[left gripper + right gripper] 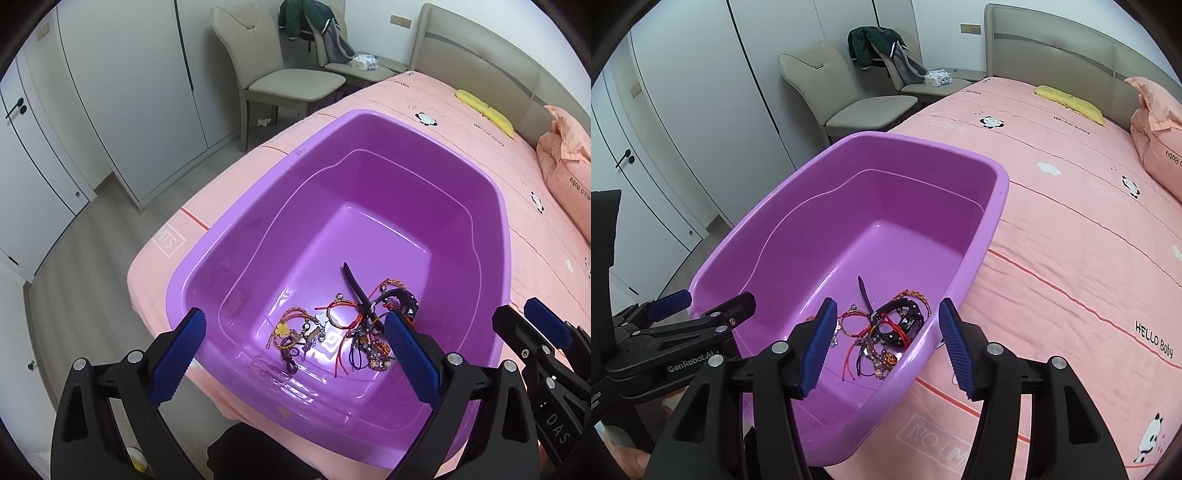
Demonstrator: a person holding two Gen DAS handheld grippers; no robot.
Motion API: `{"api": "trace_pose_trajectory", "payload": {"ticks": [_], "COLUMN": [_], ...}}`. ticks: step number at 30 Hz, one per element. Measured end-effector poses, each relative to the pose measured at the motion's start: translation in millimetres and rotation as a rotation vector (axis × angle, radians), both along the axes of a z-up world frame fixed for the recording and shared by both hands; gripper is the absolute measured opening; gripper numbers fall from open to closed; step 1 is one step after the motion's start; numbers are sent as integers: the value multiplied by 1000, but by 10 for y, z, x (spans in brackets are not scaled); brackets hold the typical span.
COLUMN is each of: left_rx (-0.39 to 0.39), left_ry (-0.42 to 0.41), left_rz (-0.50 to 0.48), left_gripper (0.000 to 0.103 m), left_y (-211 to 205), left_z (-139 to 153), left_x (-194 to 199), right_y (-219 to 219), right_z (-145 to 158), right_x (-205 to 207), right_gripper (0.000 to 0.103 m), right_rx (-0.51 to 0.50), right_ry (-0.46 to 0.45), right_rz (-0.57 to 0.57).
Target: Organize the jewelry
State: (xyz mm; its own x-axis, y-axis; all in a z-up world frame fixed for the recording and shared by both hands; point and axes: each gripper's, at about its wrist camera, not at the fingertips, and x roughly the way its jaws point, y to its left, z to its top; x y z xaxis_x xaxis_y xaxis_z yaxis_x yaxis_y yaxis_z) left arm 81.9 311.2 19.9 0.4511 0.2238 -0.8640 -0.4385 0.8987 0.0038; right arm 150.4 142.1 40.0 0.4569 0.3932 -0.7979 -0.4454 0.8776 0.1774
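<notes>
A purple plastic tub stands on the pink bed; it also shows in the right wrist view. A tangled pile of jewelry lies in its near end: cord bracelets, charms, a black watch and a dark strap. My left gripper is open and empty above the tub's near rim. My right gripper is open and empty over the tub's near right corner, just above the pile. Each gripper shows at the edge of the other's view.
The pink bed cover spreads to the right, with a pink pillow and a yellow item near the headboard. Two beige chairs and white wardrobes stand behind the tub.
</notes>
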Motion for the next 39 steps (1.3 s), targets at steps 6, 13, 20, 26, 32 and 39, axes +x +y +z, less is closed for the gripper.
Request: {"api": "trace_pose_trajectory", "payload": {"ticks": [6,13,20,26,32,39], "left_rx": [26,36,32,34,36,36], "left_ry": [-11,-13,-17,-25,-33,-41], "left_rz": [-3,-6,1,-2,-14,-13], "left_gripper": [95,95,95,95,95,95], "left_y": [-43,-104,-134,-143,-176,-163], "left_z": [98,165,197,232,268,298], "left_x": [-50,-92,-120,-138,-151,-179], "right_y": [-39,-94,-141,-155,-166,-162], "right_z": [49,121,158,178,203,215], "right_x": [-38,-66,-92,-115,-138,-154], "right_gripper": [55,56,56,57,57,58], "right_rx": [3,-2,-2,-2,-2,-5], "right_ry": [2,-4,-5,-5,-9,-10], "right_rz": [-11,-20,-28,-32,-32,-29]}}
